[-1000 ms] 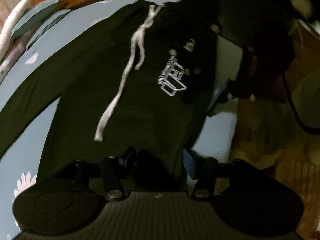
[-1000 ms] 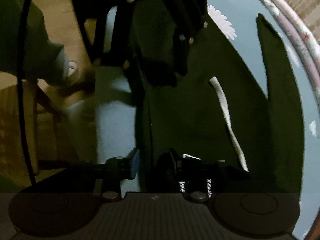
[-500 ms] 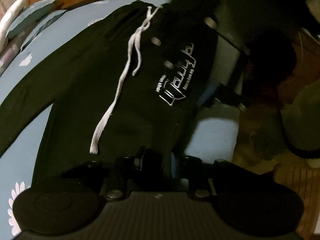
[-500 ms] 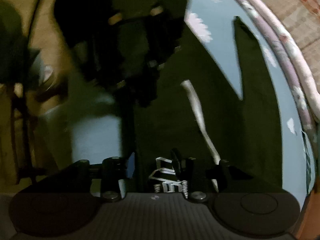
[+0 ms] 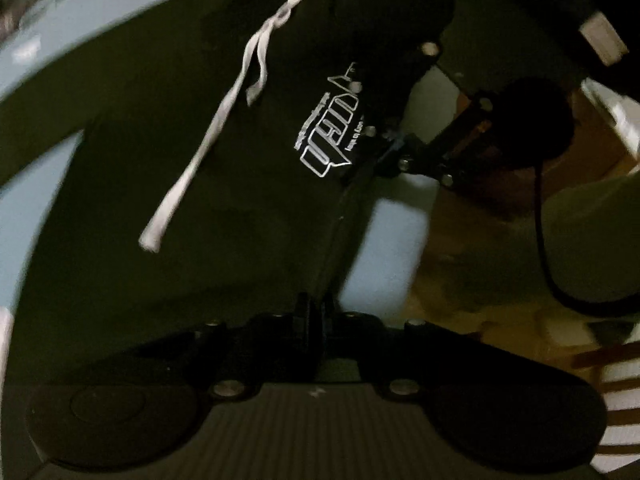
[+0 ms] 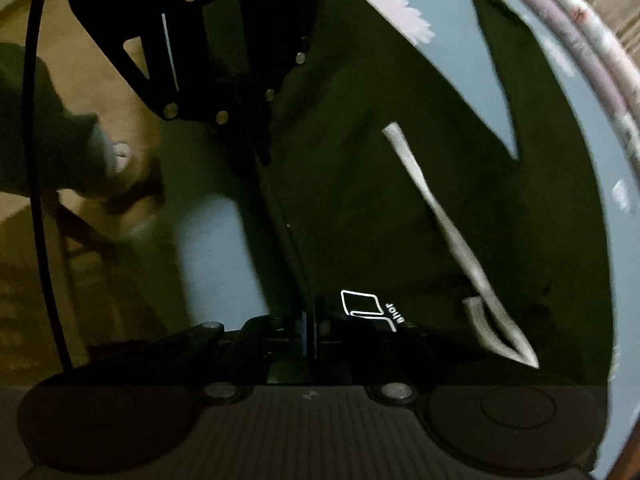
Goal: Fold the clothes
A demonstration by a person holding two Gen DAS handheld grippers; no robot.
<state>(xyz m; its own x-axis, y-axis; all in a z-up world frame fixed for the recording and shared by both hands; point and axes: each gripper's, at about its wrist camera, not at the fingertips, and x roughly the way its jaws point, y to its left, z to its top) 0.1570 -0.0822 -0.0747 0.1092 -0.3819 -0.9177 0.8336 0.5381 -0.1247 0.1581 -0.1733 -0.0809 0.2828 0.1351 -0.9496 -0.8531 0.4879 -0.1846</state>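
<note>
**Now both grippers pinch the hoodie's edge**

Spread flat on the light blue bedsheet [image 5: 396, 248] lies a dark hoodie [image 5: 168, 168], front up, its pale drawstring [image 5: 208, 136] trailing down the chest beside a white printed logo [image 5: 326, 150]. One sleeve [image 6: 516, 92] stretches away across the sheet toward a pink flower print [image 6: 396, 12]. The left gripper [image 5: 314, 312] has its jaws pressed together on the hoodie's side edge near the hem. The right gripper [image 6: 310, 328] is likewise pressed together on that same edge, up by the logo [image 6: 362, 304]. Each gripper shows in the other's view, well apart along the edge. Beyond the bed, a black cable [image 6: 36, 160] hangs over the wooden floor [image 6: 24, 300].
</note>
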